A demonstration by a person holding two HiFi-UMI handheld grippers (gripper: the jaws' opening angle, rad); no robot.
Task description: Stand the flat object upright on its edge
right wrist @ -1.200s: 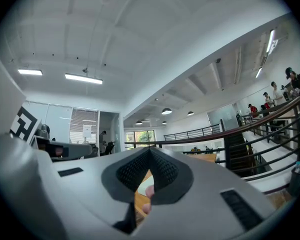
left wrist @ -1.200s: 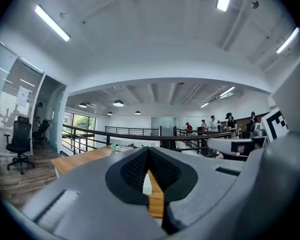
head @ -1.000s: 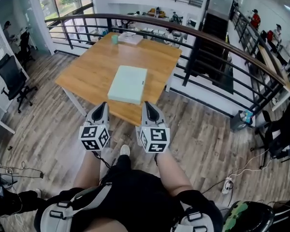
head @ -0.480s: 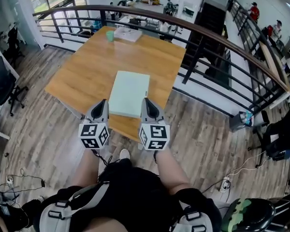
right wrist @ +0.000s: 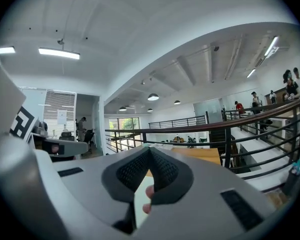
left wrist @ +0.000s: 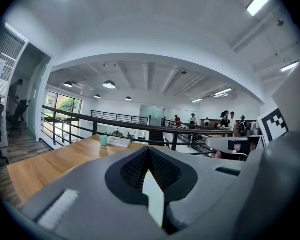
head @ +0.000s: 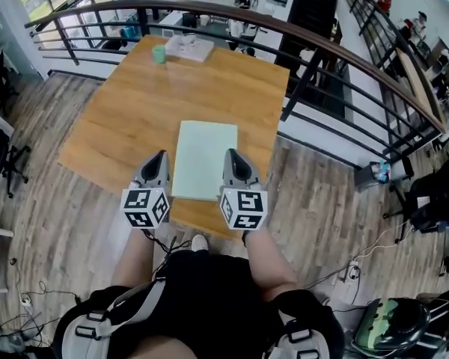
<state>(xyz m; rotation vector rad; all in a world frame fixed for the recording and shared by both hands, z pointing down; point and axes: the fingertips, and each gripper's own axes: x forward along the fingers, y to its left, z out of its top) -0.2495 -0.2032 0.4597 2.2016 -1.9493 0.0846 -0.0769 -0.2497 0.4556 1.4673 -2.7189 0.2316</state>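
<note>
Slippage is the main hazard. We hold the left claw (head: 160,158) fully closed and empty; the flat object (head: 206,155) lies flat near the worktop's (head: 120,118) front edge; the right claw (head: 230,155) is likewise closed and empty. Closed claws can only push, so the object may slide off smooth wood. Beyond, a railing (head: 302,81) borders the wooden floor (head: 75,215).

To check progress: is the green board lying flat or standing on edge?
Lying flat: in the head view the board shows its whole broad face, resting on the table.
</note>
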